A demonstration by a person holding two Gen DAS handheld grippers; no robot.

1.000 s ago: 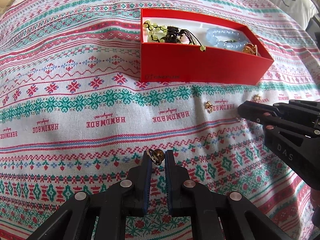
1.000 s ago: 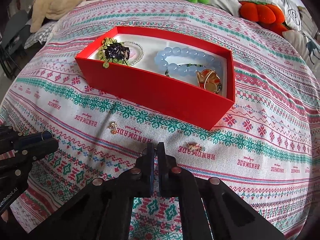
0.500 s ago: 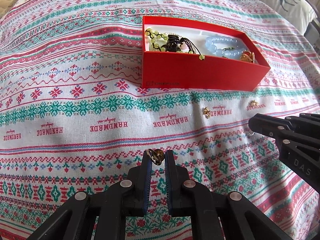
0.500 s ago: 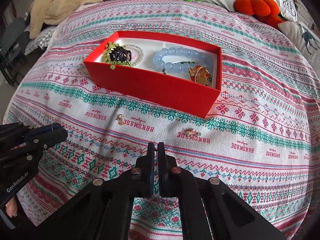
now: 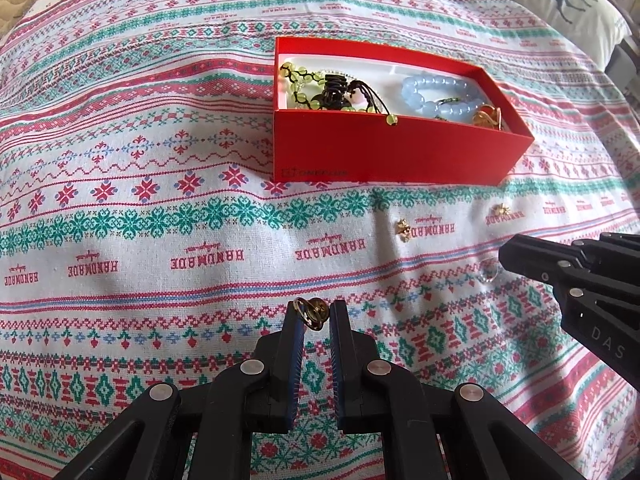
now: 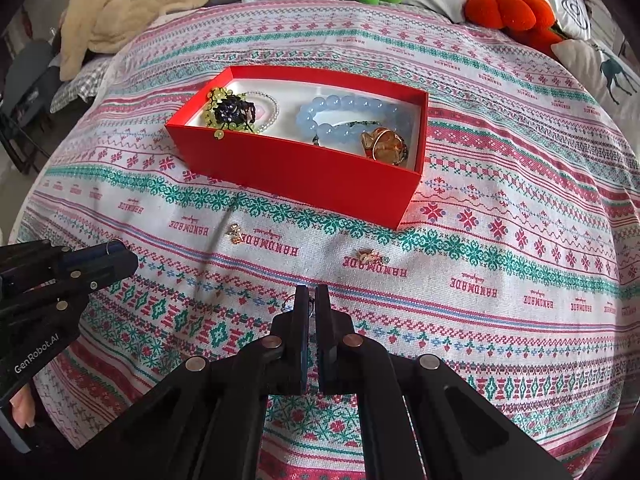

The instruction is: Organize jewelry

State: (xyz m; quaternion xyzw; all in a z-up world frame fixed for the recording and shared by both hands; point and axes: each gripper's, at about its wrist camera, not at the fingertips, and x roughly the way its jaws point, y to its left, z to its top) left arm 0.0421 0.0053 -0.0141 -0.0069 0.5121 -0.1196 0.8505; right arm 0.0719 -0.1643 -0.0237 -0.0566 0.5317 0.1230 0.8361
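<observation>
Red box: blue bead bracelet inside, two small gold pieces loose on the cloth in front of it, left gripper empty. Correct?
Not quite. The left gripper is not empty: the left wrist view shows it pinching a small gold ring. The red box, blue bead bracelet and two loose gold pieces are as stated.

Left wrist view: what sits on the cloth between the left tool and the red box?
Only patterned cloth. The left tool, holding a gold ring, faces the box across it; the two gold earrings lie further right.
</observation>
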